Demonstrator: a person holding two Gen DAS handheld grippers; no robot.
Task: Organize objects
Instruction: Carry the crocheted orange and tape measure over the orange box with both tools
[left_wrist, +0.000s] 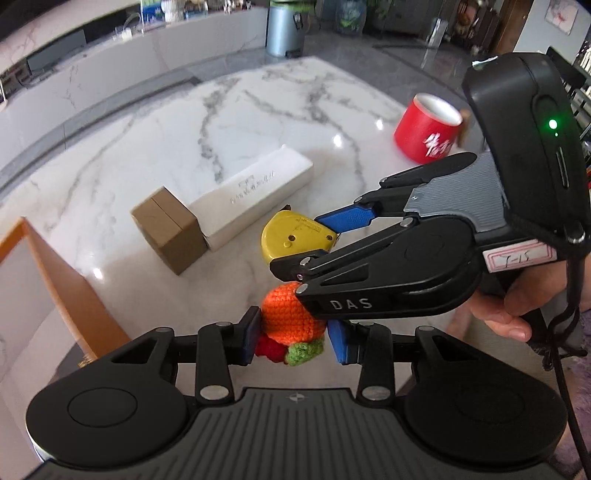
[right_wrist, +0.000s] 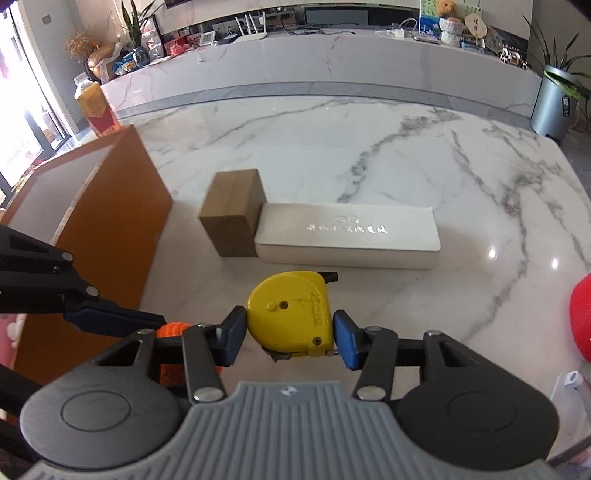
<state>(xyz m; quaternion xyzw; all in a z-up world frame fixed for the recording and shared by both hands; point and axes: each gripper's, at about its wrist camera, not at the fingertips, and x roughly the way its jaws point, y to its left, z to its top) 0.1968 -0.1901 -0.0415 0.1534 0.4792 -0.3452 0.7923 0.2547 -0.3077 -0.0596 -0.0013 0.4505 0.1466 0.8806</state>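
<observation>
Marble desk (right_wrist: 369, 147), organizing in progress, two items in hand. Left claw (left_wrist: 291, 338): its blue pads are clamping a crocheted orange toy (left_wrist: 291, 314) with red and green trim, one pad on each side, the toy appearing to be carried clear of the desk rather than resting on it. Right claw (right_wrist: 290, 334): it is gripping a yellow tape measure (right_wrist: 290, 314) between its two blue pads, the casing upright and its black tape tip pointing away to the right; in the left wrist view the same claw is reaching in from the right, a person's hand (left_wrist: 506, 306) wrapping its handle. Items lying unsorted on the desk: a small brown cardboard box (right_wrist: 232, 212), standing with one side touching the end of a long white box (right_wrist: 349, 236) with embossed lettering; a red cup (left_wrist: 424, 127) with white characters, sitting well apart toward the desk's far right. Likely destination: an orange-walled open box (right_wrist: 110, 221) with a pale interior, standing at the left of the desk, just beside the left claw; its contents are not showing. Judged status: early to middle stage, with two things picked up and none visibly placed; the toy and tape measure are awaiting deposit, and the two boxes and cup are remaining to be handled.
</observation>
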